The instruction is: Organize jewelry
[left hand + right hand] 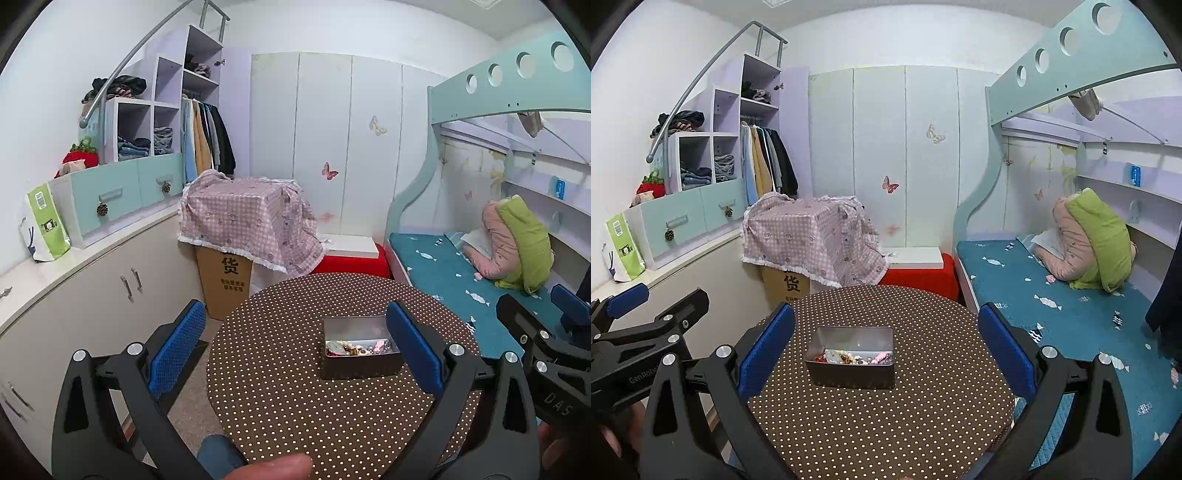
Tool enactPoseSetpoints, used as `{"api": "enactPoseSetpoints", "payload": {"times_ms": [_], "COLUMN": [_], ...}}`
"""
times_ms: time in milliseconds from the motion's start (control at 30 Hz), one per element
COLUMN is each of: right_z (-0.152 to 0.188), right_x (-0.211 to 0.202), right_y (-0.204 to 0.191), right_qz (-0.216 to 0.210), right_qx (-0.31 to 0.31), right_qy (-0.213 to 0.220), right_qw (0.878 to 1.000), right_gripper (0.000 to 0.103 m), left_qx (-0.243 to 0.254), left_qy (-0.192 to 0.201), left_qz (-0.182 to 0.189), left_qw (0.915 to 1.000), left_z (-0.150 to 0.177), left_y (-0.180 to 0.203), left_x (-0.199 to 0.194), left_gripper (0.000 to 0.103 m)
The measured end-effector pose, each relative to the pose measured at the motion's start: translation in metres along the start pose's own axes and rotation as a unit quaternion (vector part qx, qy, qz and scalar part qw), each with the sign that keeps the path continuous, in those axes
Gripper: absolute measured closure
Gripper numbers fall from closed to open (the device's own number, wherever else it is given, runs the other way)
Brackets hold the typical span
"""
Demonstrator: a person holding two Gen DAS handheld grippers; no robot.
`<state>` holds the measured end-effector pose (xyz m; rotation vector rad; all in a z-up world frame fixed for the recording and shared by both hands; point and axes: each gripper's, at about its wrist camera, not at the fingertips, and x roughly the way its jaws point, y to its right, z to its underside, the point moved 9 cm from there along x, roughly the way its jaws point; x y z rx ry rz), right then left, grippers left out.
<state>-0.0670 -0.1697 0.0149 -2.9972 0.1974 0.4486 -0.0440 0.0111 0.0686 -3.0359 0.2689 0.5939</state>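
Note:
An open rectangular metal tin (360,363) stands on a round table with a brown polka-dot cloth (280,398). Mixed jewelry (356,347) lies in its bottom: beads, red and pink pieces. The tin (851,373) and jewelry (851,357) also show in the right wrist view, near the table's middle (905,406). My left gripper (295,350) is open and empty, hovering above the table just short of the tin. My right gripper (886,350) is open and empty, held above the near side of the table. Each gripper shows at the edge of the other's view (546,350) (635,332).
A cardboard box under a pink checked cloth (247,221) stands behind the table. A red stool with a white board (351,258) is beside it. White cabinets (92,288) run along the left. A bunk bed with a blue mattress (1052,295) is on the right.

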Motion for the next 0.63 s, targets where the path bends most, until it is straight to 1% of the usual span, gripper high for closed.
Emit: {"api": "enactPoseSetpoints", "payload": {"times_ms": [100, 333, 633], "right_z": [-0.0002, 0.0002, 0.0011], "right_x": [-0.0004, 0.0002, 0.0032], "right_y": [0.0004, 0.0004, 0.0017], "right_qz": [0.000, 0.000, 0.001], "right_qx": [0.001, 0.001, 0.003], "right_qy": [0.000, -0.001, -0.004], "right_qw": [1.000, 1.000, 1.000], "right_gripper": [0.007, 0.007, 0.007], "left_qx": [0.004, -0.006, 0.004], "left_qy": [0.002, 0.001, -0.008], "left_qz": [-0.001, -0.003, 0.003], "left_qw": [1.0000, 1.0000, 1.0000], "left_z": [0.0008, 0.0012, 0.0030], "left_y": [0.0020, -0.0023, 0.0018], "left_x": [0.0012, 0.0045, 0.0096], "left_gripper": [0.005, 0.005, 0.005]}}
